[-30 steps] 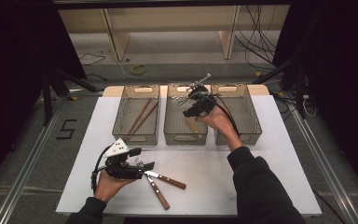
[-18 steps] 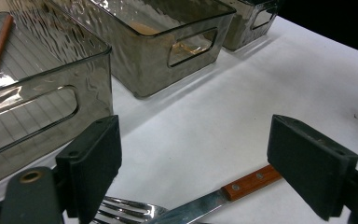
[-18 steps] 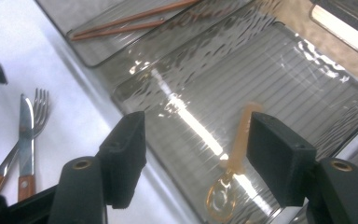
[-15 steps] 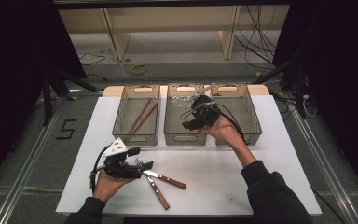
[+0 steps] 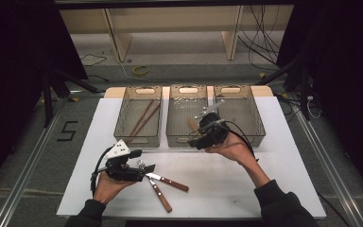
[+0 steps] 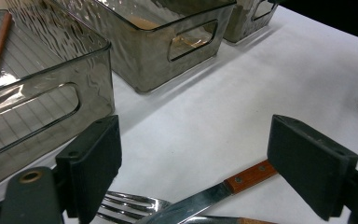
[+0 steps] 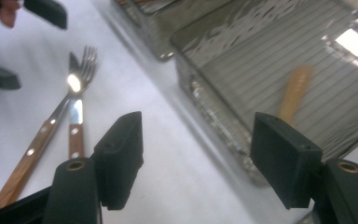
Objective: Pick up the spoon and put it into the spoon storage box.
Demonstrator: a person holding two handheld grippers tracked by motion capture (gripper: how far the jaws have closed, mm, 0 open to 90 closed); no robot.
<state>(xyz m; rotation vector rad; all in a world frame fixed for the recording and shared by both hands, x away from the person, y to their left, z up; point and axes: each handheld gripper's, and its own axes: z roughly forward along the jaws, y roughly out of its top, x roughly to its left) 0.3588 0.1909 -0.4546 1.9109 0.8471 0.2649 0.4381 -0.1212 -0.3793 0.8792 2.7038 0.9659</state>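
A fork (image 5: 160,196) and a knife (image 5: 169,181), both wooden-handled, lie crossed on the white table near its front. My left gripper (image 5: 144,168) rests open beside them. Its jaws straddle the fork tines (image 6: 130,205) and the knife blade (image 6: 200,201) without touching them. My right gripper (image 5: 196,142) hovers over the front wall of the middle bin (image 5: 179,140), pointing toward the fork (image 7: 81,65). Its jaws have just been opening and stand open with nothing between them (image 7: 198,135). A wooden-handled piece (image 7: 296,93) lies inside that bin.
Three smoky clear bins stand in a row at the back of the table. The left bin (image 5: 123,127) holds brown chopsticks (image 5: 141,119). The right bin (image 5: 260,132) stands beside the right hand. Cables trail on the floor behind.
The right gripper has drawn back from over the middle bin to its front wall, and its jaws have widened. The left gripper has stayed in place.
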